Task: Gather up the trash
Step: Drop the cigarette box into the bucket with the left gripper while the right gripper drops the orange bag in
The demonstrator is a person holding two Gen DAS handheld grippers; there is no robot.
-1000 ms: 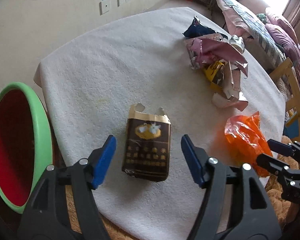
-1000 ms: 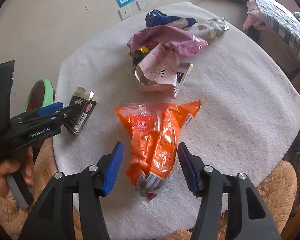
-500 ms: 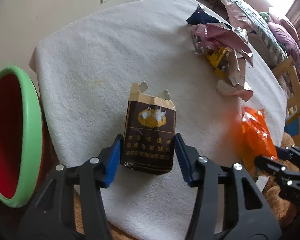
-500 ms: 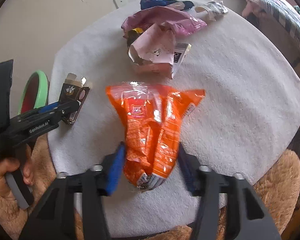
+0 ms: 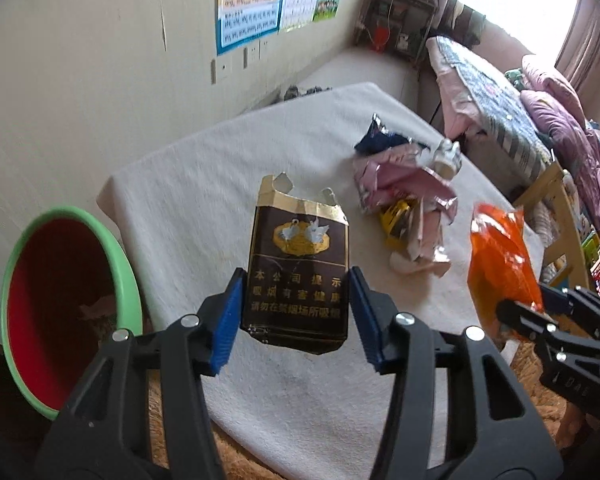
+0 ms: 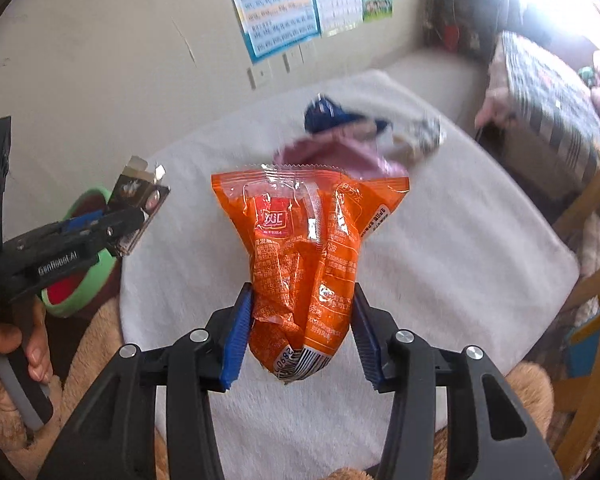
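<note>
My left gripper [image 5: 296,316] is shut on a torn brown cigarette box [image 5: 298,264], which hangs above the white table cloth [image 5: 204,208]. My right gripper [image 6: 298,330] is shut on a crumpled orange snack bag [image 6: 304,248], also lifted off the table. In the left wrist view the orange snack bag [image 5: 500,264] shows at the right in the other gripper's jaws. In the right wrist view the brown cigarette box [image 6: 140,196] and left gripper [image 6: 116,224] show at the left, held by a hand [image 6: 4,344].
A pile of wrappers [image 5: 408,188], pink, blue, yellow and silver, lies at the far side of the table. A green bin with a red inside [image 5: 68,304] stands left of the table. A wooden chair [image 5: 560,216] and a bed [image 5: 500,96] are on the right.
Both grippers closed on their items, the left on the cigarette box and the right on the orange bag, then lifted them off the cloth. The views tilted up toward the wall.
</note>
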